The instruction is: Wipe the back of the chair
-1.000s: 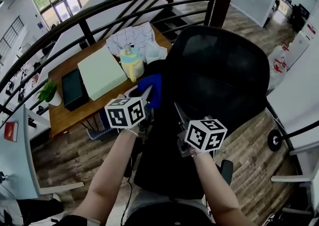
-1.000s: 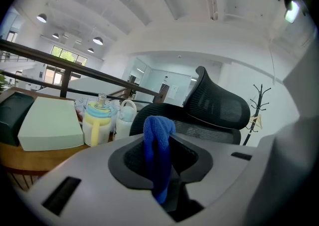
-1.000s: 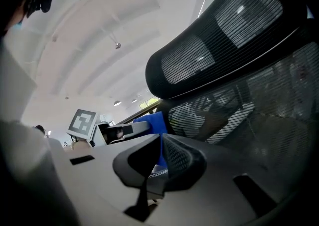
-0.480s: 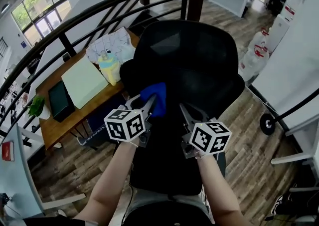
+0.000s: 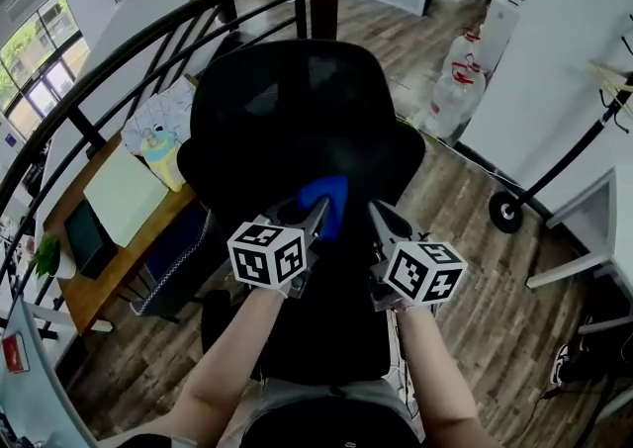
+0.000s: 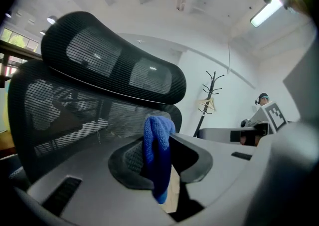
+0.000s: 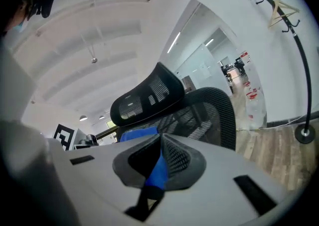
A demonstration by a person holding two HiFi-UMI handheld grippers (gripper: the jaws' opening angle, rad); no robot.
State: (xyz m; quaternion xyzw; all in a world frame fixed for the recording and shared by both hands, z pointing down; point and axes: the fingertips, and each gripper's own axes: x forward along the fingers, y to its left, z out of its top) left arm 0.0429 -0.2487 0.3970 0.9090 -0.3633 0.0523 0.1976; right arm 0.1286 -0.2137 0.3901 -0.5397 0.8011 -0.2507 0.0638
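Observation:
A black mesh office chair [image 5: 297, 110] stands with its back toward me, and its headrest [image 6: 114, 65] rises above the back in the left gripper view. My left gripper [image 5: 315, 221] is shut on a blue cloth [image 5: 328, 201], which hangs folded between the jaws [image 6: 157, 155] close against the lower middle of the chair back. Just right of the cloth, my right gripper [image 5: 381, 224] has its jaws together [image 7: 160, 137]. Blue from the cloth [image 7: 140, 133] shows beside and behind them. The chair back [image 7: 209, 110] lies ahead of the right gripper.
A curved black railing [image 5: 119, 60] runs behind the chair, with a wooden desk [image 5: 109, 238] on the lower floor beyond it. Water bottles [image 5: 450, 90] and a coat stand's wheeled base [image 5: 506, 211] stand on the wood floor at the right.
Both grippers have moved from the chair back's left edge toward its middle, the left carrying the blue cloth. My view has swung right, and the desk now shows less.

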